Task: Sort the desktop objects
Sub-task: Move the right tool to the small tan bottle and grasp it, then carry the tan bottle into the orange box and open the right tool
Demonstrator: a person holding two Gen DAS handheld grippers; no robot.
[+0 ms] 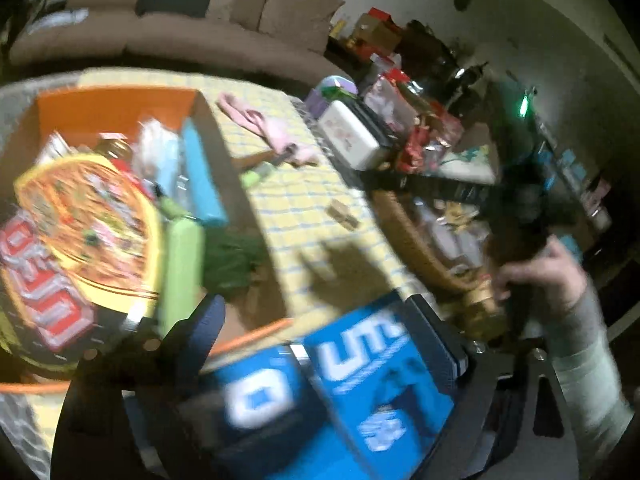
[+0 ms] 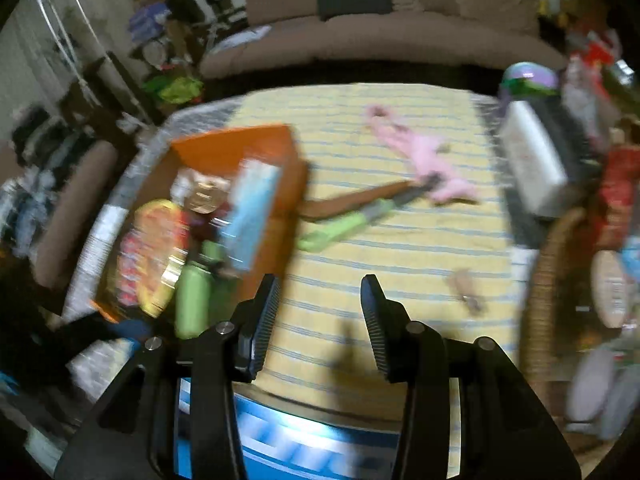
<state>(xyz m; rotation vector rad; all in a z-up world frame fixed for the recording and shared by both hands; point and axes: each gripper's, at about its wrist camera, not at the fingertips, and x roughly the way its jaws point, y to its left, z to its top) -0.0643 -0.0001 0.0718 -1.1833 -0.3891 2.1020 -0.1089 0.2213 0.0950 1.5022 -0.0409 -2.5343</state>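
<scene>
Your left gripper (image 1: 320,344): jaws spread wide either side of blue printed carton (image 1: 360,380); pads look off it, though blur leaves contact unsure. Your right gripper (image 2: 320,320): jaws part open, nothing between, only yellow striped cloth (image 2: 400,240) below. Orange cardboard box (image 2: 248,140) already crowded with 1 round noodle bowl (image 2: 152,248) and green bottle (image 2: 192,300), so it's the likely sorting bin. Carton sits at near table edge, beside box.
</scene>
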